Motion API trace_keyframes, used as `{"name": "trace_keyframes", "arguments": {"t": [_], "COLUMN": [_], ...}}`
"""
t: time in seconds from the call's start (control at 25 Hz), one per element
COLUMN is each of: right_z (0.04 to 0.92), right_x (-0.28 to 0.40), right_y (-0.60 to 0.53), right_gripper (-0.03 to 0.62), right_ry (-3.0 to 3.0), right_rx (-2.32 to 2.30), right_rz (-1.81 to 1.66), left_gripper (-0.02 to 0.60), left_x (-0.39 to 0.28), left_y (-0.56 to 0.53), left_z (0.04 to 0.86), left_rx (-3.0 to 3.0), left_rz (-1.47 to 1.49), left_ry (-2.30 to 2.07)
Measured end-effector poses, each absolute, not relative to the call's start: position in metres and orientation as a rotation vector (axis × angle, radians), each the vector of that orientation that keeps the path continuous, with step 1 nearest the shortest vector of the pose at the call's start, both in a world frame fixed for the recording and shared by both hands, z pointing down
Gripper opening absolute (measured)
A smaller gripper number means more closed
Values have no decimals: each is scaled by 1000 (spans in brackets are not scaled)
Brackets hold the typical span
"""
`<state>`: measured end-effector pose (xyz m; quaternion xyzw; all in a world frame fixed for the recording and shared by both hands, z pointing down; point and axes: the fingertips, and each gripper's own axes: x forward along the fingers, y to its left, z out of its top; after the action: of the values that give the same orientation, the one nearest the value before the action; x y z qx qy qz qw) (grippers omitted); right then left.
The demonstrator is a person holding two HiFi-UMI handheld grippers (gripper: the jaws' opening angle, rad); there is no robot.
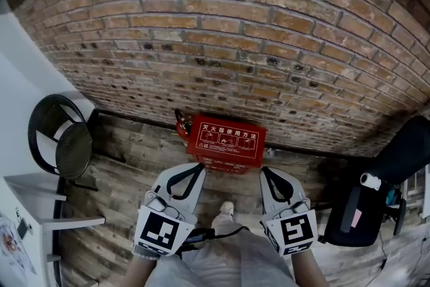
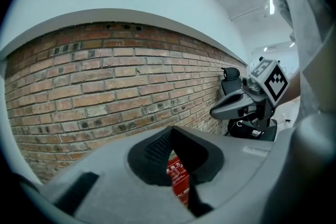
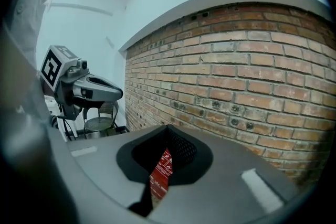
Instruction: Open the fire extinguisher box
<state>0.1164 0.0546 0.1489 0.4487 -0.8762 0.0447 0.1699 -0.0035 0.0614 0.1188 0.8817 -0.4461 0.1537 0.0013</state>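
Here, a brick wall rises directly behind the fire extinguisher box, and a wooden floor runs under it. The red box sits low against the wall with its printed lid apparently down, so the opening is not yet done. A round black chair stands well to the left of the box.

On the near side of the box, the left hand-held gripper points at its left front corner and the right hand-held gripper at its right one. Both are close to it, but neither seems to touch. Each has its jaws together on nothing, probably so that the tips can push or lift the lid edge instead of pinching it.

Only the head view shows the whole box. The gripper views show only a red sliver of it behind the closed tips, yet each shows the other gripper side-on, and the pale wall above the bricks.
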Motion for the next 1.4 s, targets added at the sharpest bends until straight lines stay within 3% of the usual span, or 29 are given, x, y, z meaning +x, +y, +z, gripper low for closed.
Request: {"name": "trace_keyframes", "arguments": {"t": [1.4], "right_z": [161], "right_x": [136], "right_y": [2], "right_gripper": [6], "right_ry": [-2492], "right_rx": [1251], "right_rz": [175], "left_gripper": [0], "left_x": [19], "left_y": [-2], "left_z": [121], "left_rx": [2764], "left_rz": [504], "left_ry": [-1406]}}
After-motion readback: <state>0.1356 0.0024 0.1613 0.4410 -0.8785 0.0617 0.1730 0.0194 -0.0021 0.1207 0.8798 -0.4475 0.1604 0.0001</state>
